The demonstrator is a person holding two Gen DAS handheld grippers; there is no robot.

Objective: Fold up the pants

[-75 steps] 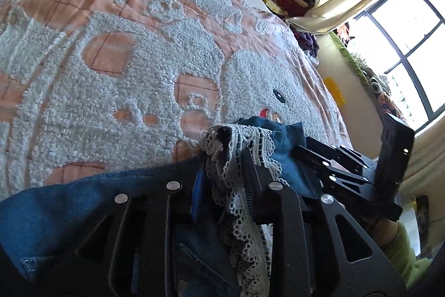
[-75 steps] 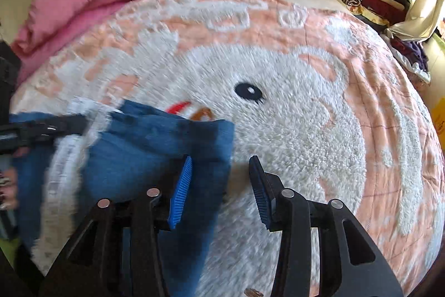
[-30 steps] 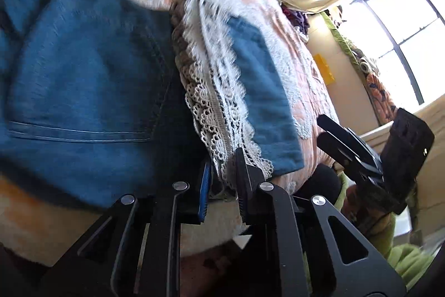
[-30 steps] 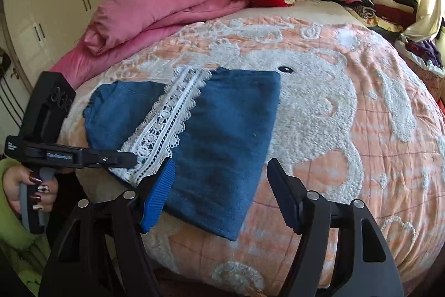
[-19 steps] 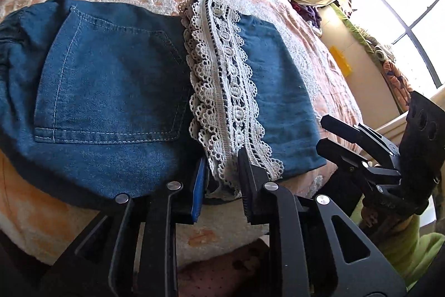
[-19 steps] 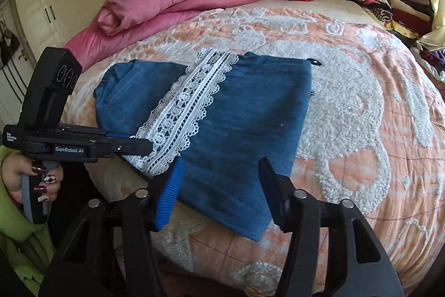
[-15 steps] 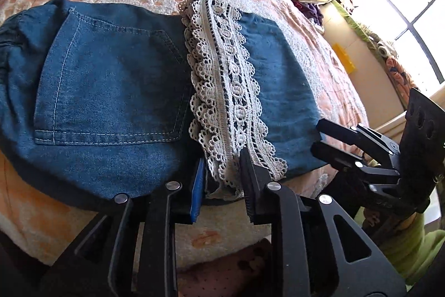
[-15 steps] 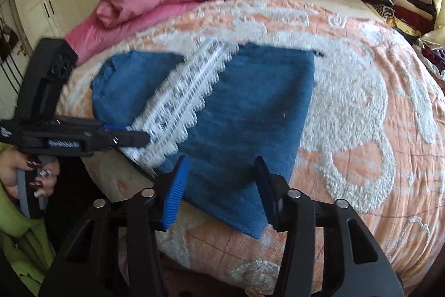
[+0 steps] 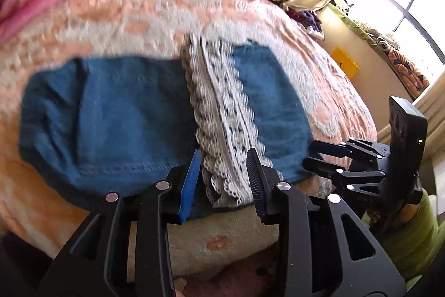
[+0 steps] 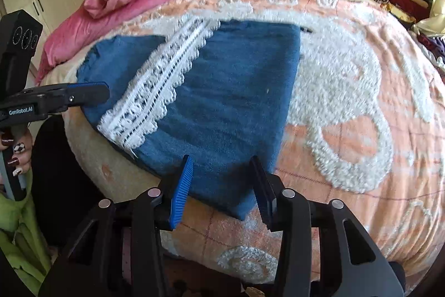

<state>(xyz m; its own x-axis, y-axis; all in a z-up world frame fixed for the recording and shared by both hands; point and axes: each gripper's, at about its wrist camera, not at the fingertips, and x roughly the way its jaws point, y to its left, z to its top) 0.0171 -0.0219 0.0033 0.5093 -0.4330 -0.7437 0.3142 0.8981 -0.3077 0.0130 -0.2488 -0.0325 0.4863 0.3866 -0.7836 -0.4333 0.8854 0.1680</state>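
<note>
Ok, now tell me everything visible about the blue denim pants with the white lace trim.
The blue denim pants with the white lace trim lie folded into a compact, roughly flat bundle at the near edge of the peach-and-white tufted bedspread. A white lace band runs across the top layer, its near end hanging slightly over the bed edge. Stitched seams show on the left part, though motion blur hides detail. The open left gripper frames the lace end, the open right gripper frames the denim's near corner; neither visibly grips it.

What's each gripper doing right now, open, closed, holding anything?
Left gripper: open, holding nothing; lace trim of the folded pants lies between its fingers.
Right gripper: open, holding nothing.
</note>
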